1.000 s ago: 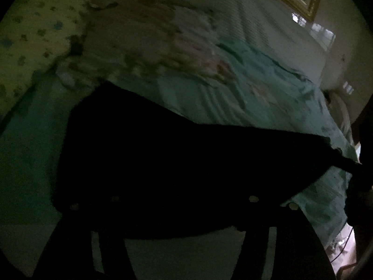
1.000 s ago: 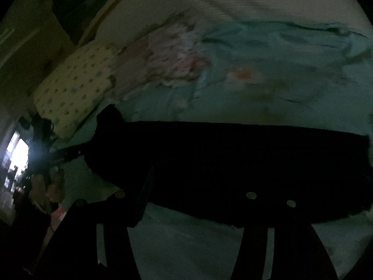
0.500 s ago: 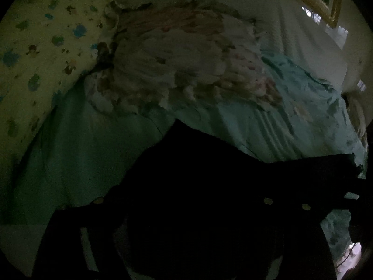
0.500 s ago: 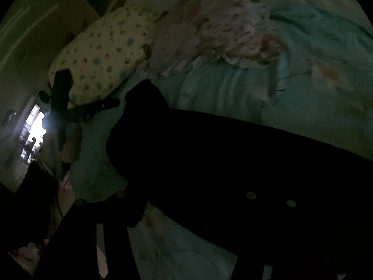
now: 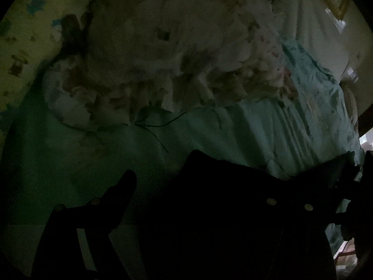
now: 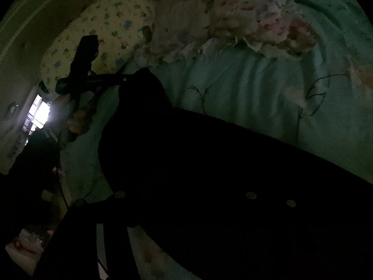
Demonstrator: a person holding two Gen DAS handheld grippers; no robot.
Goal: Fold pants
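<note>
The black pants (image 6: 209, 163) lie across the teal bedspread (image 6: 256, 88) in a dark room. My right gripper (image 6: 186, 177) is shut on their near edge, and the cloth drapes over both fingers and hides the tips. In the left wrist view the pants (image 5: 233, 198) fill the lower right. My left gripper (image 5: 186, 179) is opening: its left finger (image 5: 123, 189) stands free over the bedspread (image 5: 70, 163), while the right finger is lost against the black cloth. The right wrist view shows the left gripper (image 6: 84, 70) beside the pants' raised corner.
A yellow patterned pillow (image 6: 105, 35) lies at the head of the bed beside a rumpled white floral quilt (image 5: 174, 46). A framed picture (image 5: 335, 2) hangs on the wall. A bright window (image 6: 39, 114) shows at far left, near a hand (image 6: 74, 119).
Both grippers have moved toward the pillow end, taking the pants along. The left jaws have widened, and the left finger now shows clear of the cloth.
</note>
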